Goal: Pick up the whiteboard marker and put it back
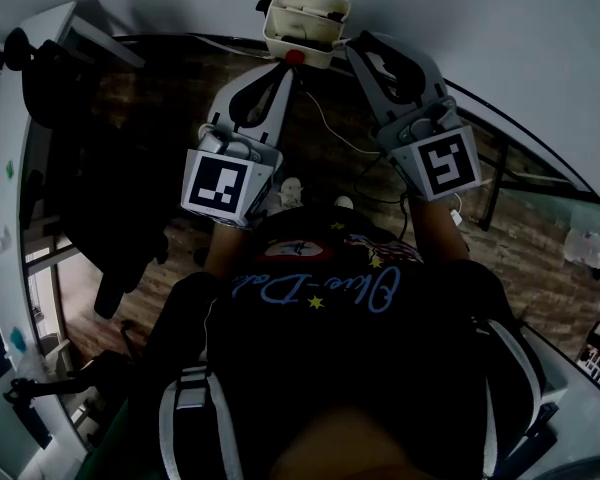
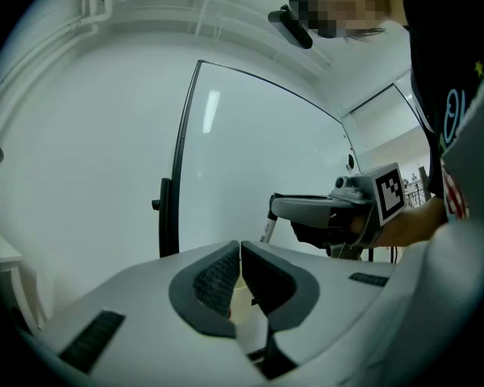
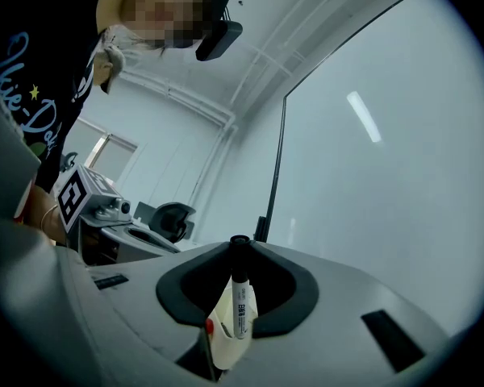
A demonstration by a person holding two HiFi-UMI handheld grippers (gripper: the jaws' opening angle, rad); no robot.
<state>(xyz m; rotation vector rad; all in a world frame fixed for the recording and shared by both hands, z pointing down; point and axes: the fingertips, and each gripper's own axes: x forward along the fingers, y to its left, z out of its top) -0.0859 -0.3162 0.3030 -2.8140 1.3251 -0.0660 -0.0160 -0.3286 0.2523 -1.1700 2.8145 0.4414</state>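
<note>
White walls, wood-plank floor (image 1: 540,238), black-framed whiteboard (image 2: 258,151) dead ahead. A cream pen tray (image 1: 278,30) sits against the white surface at the top of the head view, with a red piece at its lower edge. Both grippers point at it: left gripper (image 1: 283,71) just below, right gripper (image 1: 365,46) at its right side. Head view doesn't show the marker. Right gripper view does: whiteboard marker (image 3: 240,309) upright, black cap up, pinched between the right jaws, cream tray visible in the gap behind and below it. Left gripper view: own jaws closed tip to tip, nothing in them. It also catches the marker's white barrel sticking down under the right gripper's tips.
</note>
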